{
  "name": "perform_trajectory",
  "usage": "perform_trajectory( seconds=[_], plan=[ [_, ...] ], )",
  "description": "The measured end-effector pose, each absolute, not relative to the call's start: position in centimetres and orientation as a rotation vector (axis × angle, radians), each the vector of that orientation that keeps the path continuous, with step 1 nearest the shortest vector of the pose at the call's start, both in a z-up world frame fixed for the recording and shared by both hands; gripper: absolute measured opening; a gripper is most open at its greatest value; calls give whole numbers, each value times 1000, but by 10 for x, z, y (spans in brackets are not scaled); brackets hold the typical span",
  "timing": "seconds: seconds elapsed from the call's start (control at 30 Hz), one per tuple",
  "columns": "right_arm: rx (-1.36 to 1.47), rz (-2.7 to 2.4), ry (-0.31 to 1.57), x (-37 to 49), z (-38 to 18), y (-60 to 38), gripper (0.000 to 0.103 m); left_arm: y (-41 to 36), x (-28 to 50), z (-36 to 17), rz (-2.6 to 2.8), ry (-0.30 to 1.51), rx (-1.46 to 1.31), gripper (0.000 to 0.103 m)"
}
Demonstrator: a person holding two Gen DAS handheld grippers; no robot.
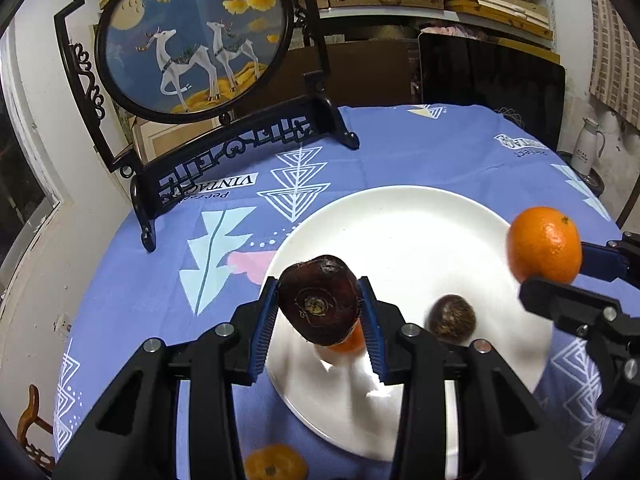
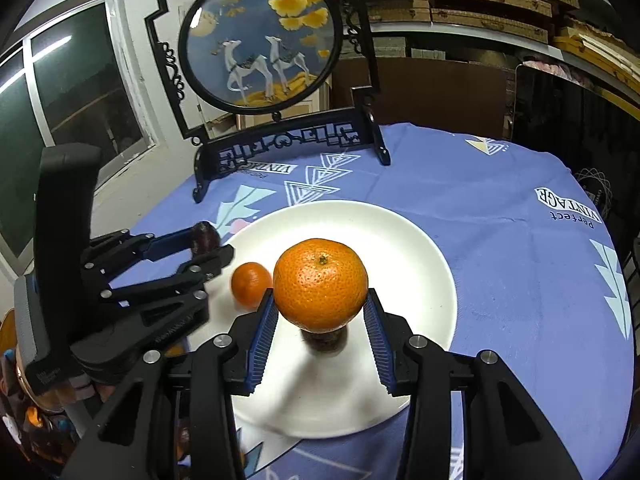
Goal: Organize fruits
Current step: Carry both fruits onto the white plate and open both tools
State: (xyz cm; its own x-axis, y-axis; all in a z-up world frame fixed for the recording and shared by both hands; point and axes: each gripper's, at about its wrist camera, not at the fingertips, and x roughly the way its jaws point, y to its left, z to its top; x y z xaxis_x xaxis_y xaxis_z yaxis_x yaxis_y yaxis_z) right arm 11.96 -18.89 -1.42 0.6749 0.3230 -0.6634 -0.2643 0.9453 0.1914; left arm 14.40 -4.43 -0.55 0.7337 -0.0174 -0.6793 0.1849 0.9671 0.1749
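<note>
Two pairs of tongs hang over a white plate [image 2: 420,248] on a cloth-covered counter [image 2: 500,184], each carrying fruit. Nearest in the left-hand view, the left tongs [image 1: 320,304] are clenched on a dark brown chestnut-like fruit [image 1: 319,300], gripped by its sides between the blue ribbed pads. Directly beneath it, half hidden, sits a small tangerine [image 2: 251,283] already on the plate, and just to the right of these tongs lies a second dark fruit [image 1: 451,316], also on the plate.

The right tongs [image 2: 320,308] are clenched on a large orange [image 2: 320,284], held above the plate's near half; that second dark fruit shows just under the orange in the right-hand view. Beyond both pairs the far half of the plate is bare, and farther still a round framed deer picture [image 1: 192,36] stands on the cloth.

The risks look plain. Both fruits are round and pinched only at their widest sides, so a loosened grip or a tilt could let one slip. Released from this height, either would likely strike the fruit below and roll off the rim. The two tongs also work near each other and could collide.
</note>
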Motion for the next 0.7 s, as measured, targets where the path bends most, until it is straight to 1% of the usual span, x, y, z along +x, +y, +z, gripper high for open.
perform_trajectory(
  seconds=[0.7],
  plan=[
    [77, 271, 838, 171, -48, -197, 44, -64, 182, -30, -103, 772, 301, 39]
  ],
)
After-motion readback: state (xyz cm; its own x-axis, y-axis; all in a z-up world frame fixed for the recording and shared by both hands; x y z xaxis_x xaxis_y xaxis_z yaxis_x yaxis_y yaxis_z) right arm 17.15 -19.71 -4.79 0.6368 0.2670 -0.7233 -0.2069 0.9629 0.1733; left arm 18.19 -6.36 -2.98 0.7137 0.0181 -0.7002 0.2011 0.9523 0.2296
